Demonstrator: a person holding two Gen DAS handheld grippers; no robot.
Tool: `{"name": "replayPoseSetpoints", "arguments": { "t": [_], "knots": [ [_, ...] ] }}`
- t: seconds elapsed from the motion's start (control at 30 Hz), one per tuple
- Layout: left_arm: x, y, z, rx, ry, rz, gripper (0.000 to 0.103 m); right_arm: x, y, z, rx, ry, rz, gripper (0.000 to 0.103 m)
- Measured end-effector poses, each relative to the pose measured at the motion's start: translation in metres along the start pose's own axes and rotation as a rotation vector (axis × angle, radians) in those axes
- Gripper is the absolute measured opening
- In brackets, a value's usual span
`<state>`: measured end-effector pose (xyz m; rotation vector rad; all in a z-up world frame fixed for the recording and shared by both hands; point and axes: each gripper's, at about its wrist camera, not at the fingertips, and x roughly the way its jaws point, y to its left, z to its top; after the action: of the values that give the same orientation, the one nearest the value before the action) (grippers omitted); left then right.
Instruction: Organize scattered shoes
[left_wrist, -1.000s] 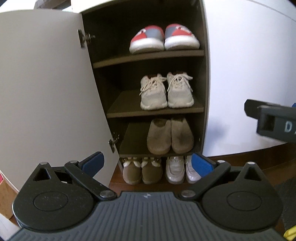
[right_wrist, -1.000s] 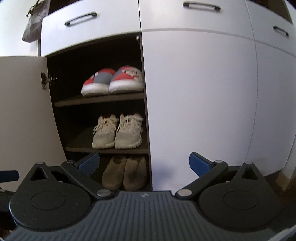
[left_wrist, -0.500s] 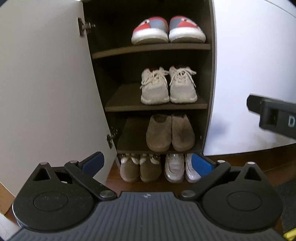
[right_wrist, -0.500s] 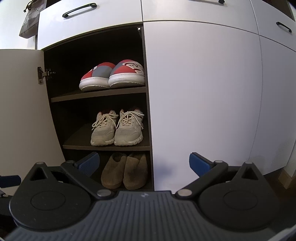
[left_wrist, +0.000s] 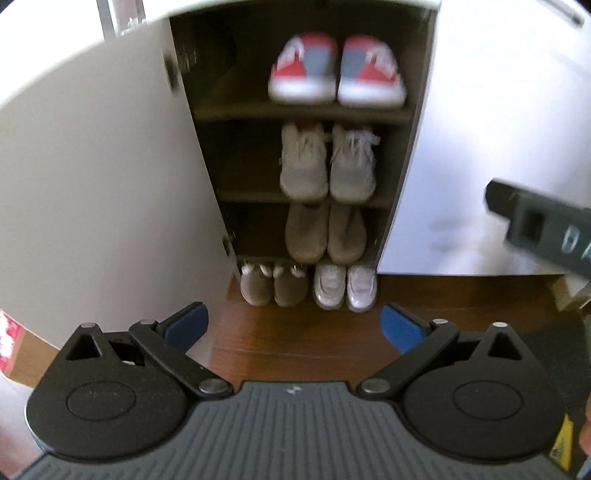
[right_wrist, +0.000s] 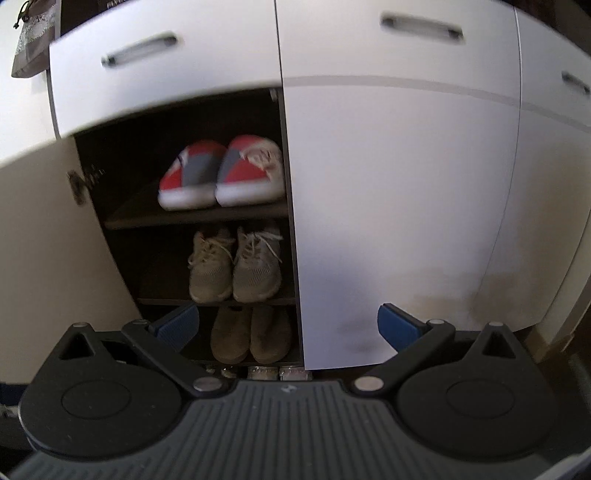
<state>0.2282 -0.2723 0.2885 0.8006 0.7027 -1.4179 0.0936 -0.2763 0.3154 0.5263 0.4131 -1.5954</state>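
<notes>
An open shoe cabinet holds pairs in rows. Red and grey slippers sit on the top shelf, also in the right wrist view. White laced sneakers are on the second shelf. Tan slippers are on the third. On the floor level stand brown slippers and white sneakers. My left gripper is open and empty, well back from the cabinet. My right gripper is open and empty; its body shows at the right of the left wrist view.
The cabinet's left door stands swung open. The closed white door is to the right, with handled drawers above. Brown wood floor lies in front. A cardboard box sits at the lower left.
Both grippers have pulled back and risen from the cabinet, so the shelves look smaller and the floor shows. Both views are blurred by motion. The shoes have not moved.
</notes>
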Motion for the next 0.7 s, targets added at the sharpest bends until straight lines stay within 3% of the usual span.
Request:
{"name": "replayPoseSetpoints", "arguments": {
  "t": [0.17,0.37,0.53,0.7],
  "knots": [
    [-0.112,0.000,0.050,-0.013,0.046,-0.038,0.101,-0.073,0.001,0.073,-0.011,0.036,0.010,0.102],
    [-0.214,0.001,0.082,-0.060,0.055,-0.053,0.101,-0.156,-0.008,0.143,-0.011,0.046,0.037,0.102],
    [-0.262,-0.003,0.088,-0.060,0.032,-0.030,0.101,-0.199,-0.016,0.173,-0.016,0.037,0.039,0.102],
    [-0.285,-0.004,0.084,-0.075,0.052,-0.038,0.101,-0.217,-0.020,0.176,-0.042,0.079,0.040,0.102]
  ]
}}
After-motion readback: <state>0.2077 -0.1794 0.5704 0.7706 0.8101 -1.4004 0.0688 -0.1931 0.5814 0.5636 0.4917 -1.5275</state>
